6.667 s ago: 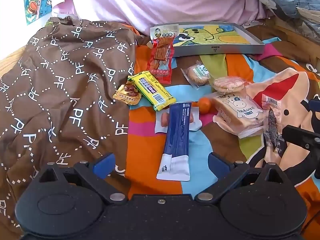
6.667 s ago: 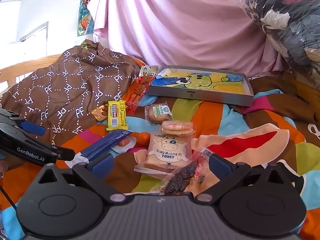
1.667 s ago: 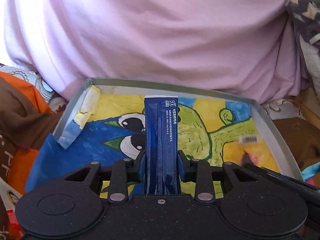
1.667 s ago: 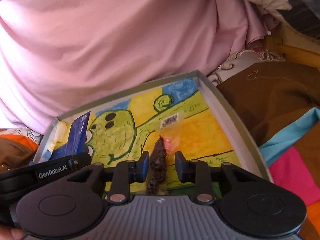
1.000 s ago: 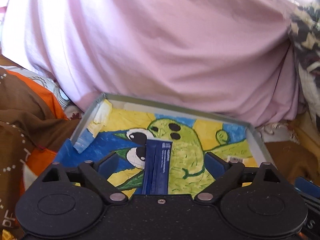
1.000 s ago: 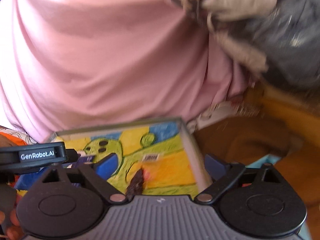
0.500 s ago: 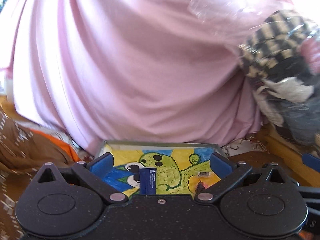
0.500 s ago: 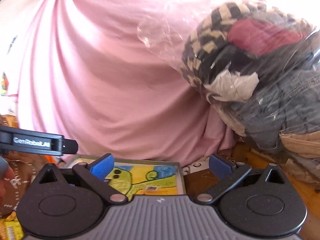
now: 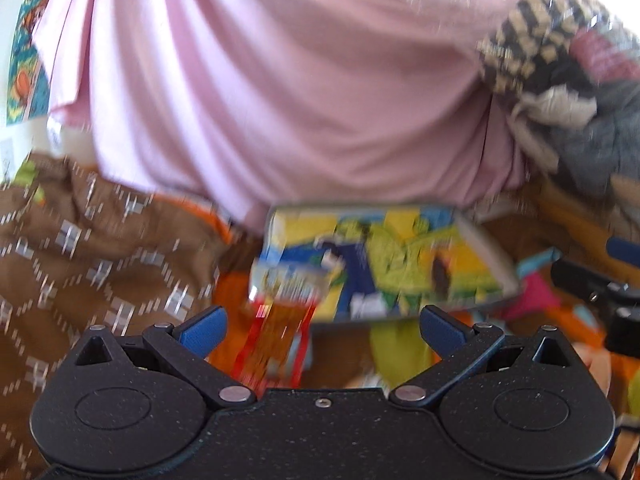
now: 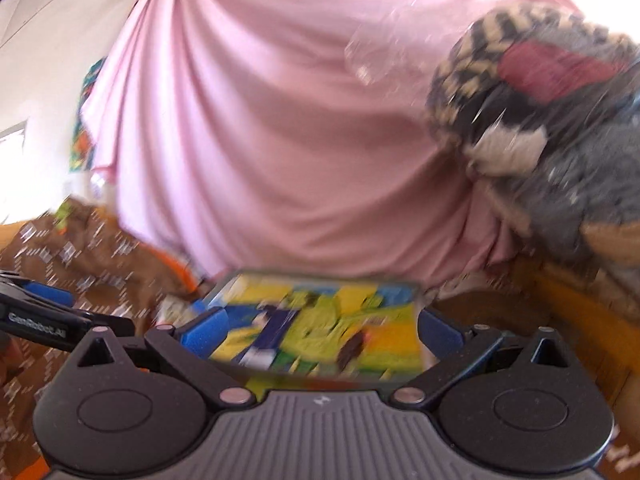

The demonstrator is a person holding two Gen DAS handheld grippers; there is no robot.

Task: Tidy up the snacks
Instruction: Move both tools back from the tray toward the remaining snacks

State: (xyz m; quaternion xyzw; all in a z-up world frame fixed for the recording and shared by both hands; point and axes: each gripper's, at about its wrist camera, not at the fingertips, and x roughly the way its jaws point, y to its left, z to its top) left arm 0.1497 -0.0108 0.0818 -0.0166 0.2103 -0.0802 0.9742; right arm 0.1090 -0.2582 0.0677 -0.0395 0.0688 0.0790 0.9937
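Bed (image 9: 400,356) under a colourful sheet: cartoon-print tray (image 9: 486,246), red snack packet (image 9: 276,344), brown patterned blanket (image 9: 100,256).

Blurred view, left gripper (image 9: 320,326) with jaws spread and empty, tray (image 9: 486,246) holding blue packet (image 9: 362,276) and dark snack (image 9: 439,276), red packet (image 9: 280,344) at tray's near left corner.

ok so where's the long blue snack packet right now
The blue snack packet lies inside the cartoon-printed tray, in its left half, with the dark dried snack to its right; the red packet sits just outside the tray's near-left corner.
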